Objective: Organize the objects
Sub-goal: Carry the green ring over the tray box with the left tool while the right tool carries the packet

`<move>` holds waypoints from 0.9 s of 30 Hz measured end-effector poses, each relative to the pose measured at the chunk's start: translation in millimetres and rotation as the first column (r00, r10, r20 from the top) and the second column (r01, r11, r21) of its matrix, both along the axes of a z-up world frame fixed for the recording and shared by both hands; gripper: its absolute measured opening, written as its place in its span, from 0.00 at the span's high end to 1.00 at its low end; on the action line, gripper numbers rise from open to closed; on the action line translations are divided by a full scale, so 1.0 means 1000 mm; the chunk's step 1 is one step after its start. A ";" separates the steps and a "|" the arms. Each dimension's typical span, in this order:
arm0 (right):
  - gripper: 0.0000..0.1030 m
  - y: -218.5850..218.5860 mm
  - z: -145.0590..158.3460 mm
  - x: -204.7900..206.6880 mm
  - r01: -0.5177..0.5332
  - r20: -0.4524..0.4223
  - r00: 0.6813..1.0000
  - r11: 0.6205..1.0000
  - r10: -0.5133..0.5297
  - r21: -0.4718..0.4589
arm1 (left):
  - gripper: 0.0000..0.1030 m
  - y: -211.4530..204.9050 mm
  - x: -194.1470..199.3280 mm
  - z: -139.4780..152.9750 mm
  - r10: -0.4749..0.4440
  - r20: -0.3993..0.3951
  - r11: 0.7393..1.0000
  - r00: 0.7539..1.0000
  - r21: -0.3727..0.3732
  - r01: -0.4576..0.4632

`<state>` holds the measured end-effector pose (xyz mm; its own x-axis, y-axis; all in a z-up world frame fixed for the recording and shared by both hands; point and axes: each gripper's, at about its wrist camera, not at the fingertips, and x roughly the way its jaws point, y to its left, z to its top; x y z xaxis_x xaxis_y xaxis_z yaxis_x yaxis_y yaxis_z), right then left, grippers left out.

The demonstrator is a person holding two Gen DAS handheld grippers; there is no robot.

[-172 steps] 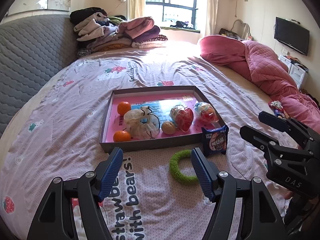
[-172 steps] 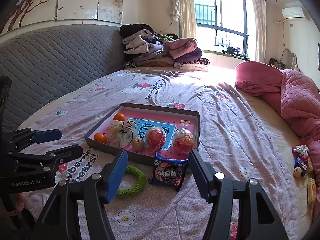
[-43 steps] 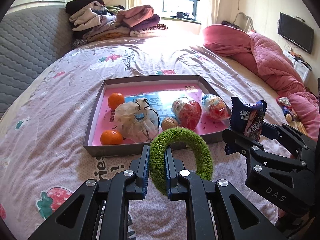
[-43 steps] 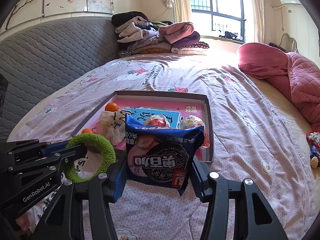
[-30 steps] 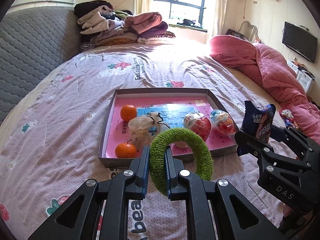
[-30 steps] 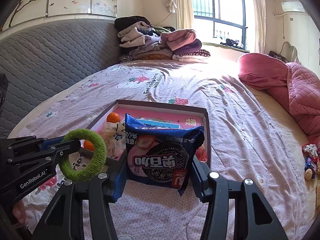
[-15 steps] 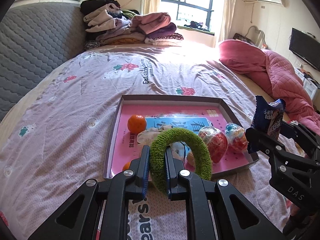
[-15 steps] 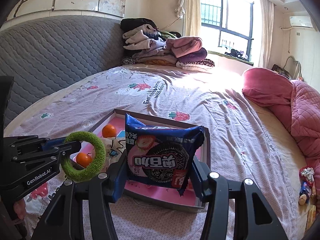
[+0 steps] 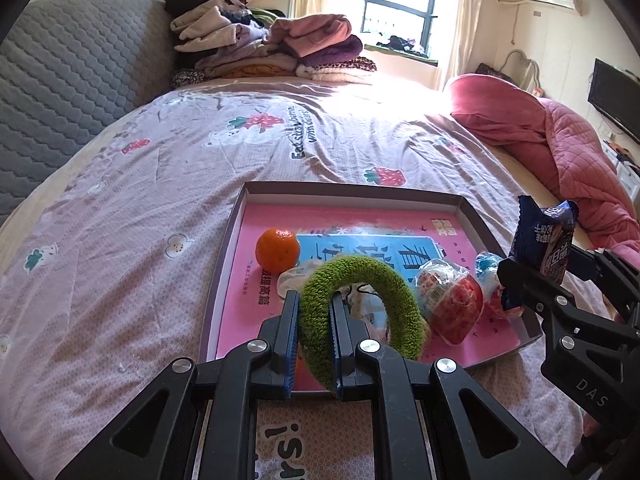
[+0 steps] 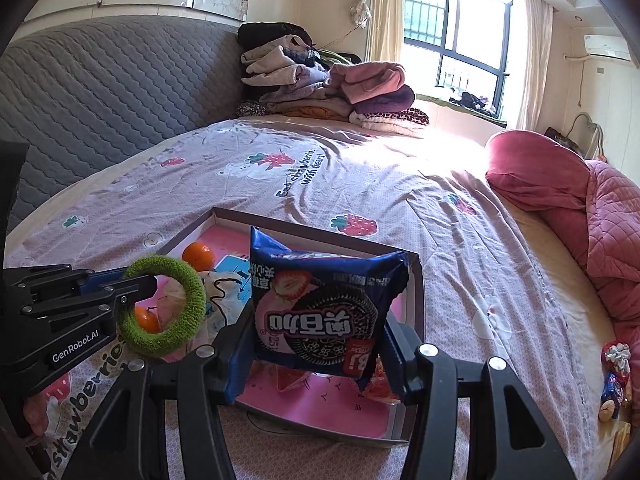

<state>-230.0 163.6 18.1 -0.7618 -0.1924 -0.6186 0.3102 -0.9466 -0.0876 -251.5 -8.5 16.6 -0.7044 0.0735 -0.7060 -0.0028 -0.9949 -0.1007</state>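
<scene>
Left gripper (image 9: 314,320) is clamped tight on the green fuzzy ring (image 9: 360,312), jaws almost together, pinching the ring's left side so the loop stands upright above the near edge of the shallow box tray (image 9: 352,194). Right gripper (image 10: 316,344) is closed on the blue cookie packet (image 10: 320,304), jaws at a medium spread with pads pressing both side edges; the packet is upright, print upside down, above the tray's near right corner. The tray sits mid-bed on the strawberry-print bedspread (image 9: 140,208), pink liner inside.

In the tray: one orange (image 9: 277,249) near the left edge, a second orange (image 10: 146,319) toward the near left corner seen through the ring, a clear drawstring bag (image 10: 218,292) beside them, and a red wrapped ball (image 9: 450,300) near the right edge. A folded clothes pile (image 9: 264,46) is at the far edge of the bed, a pink quilt (image 9: 560,148) along the right edge.
</scene>
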 end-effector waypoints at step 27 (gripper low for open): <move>0.47 -0.063 -0.045 -0.012 -0.140 0.074 0.988 0.984 0.132 0.111 | 0.86 -0.026 -0.016 -0.027 0.051 0.028 0.999 0.998 0.001 -0.051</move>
<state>-241.7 101.1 -27.3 -0.6900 -0.2158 -0.6909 0.4441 -0.8800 -0.1687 -268.0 -34.9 -10.0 -0.6870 0.0389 -0.7256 0.0509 -0.9935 -0.1014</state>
